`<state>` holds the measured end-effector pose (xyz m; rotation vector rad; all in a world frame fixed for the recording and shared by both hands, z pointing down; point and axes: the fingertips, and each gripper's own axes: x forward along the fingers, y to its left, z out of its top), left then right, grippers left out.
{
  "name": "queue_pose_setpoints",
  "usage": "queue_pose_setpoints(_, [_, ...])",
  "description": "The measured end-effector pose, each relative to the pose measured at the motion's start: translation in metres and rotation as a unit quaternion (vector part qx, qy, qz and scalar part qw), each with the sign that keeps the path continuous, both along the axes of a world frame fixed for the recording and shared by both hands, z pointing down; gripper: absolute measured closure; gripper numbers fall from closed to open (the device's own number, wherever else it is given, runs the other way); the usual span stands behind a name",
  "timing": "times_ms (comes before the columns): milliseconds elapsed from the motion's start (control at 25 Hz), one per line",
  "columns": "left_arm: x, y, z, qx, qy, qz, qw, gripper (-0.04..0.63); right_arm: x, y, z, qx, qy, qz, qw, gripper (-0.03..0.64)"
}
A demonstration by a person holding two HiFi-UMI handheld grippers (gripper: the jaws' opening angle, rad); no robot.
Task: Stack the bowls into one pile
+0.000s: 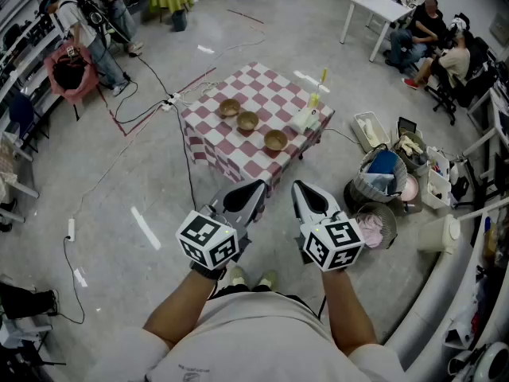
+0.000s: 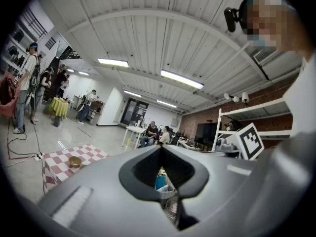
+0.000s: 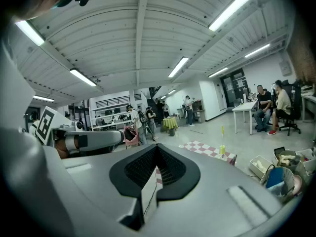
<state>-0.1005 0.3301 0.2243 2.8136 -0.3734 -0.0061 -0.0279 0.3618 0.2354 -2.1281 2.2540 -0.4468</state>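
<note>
Three brown bowls [image 1: 229,107], [image 1: 247,121], [image 1: 275,140] stand apart in a slanting row on a low table with a red-and-white checked cloth [image 1: 227,153]. Both grippers are held close to my body, well short of the table and high off the floor. The left gripper [image 1: 253,191] and right gripper [image 1: 302,189] are shut with nothing in them. In the left gripper view the left gripper [image 2: 160,149] points past one bowl [image 2: 75,161] on the table. In the right gripper view the right gripper [image 3: 157,147] hides most of the table [image 3: 205,148].
A yellow bottle [image 1: 314,98] and a white container [image 1: 305,118] stand at the table's right corner. Baskets and bins [image 1: 382,173] crowd the floor right of the table. Cables [image 1: 147,114] run across the floor at left. People sit at a white table [image 1: 382,8] far right.
</note>
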Motion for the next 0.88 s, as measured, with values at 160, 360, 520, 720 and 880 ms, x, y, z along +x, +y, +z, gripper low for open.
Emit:
queue_pose_setpoints(160, [-0.001, 0.002, -0.005, 0.007, 0.001, -0.001, 1.0, 0.589, 0.001, 0.002, -0.005, 0.004, 0.003, 0.003, 1.0, 0.607])
queue_pose_setpoints(360, [0.0, 0.002, -0.009, 0.008, 0.002, -0.002, 1.0, 0.589, 0.0, 0.002, -0.009, 0.009, 0.008, 0.001, 1.0, 0.607])
queue_pose_setpoints(520, [0.001, 0.004, -0.009, 0.009, 0.003, -0.001, 1.0, 0.589, -0.001, 0.004, -0.01, 0.011, 0.005, -0.003, 1.0, 0.607])
queue_pose_setpoints(720, [0.002, 0.004, -0.007, 0.012, 0.002, -0.002, 0.9999, 0.589, 0.006, 0.005, -0.011, 0.025, -0.02, -0.009, 0.999, 0.607])
queue_pose_setpoints(880, [0.003, 0.004, -0.007, 0.019, 0.0, -0.011, 0.9998, 0.589, 0.013, 0.009, -0.011, 0.034, -0.031, -0.01, 0.999, 0.607])
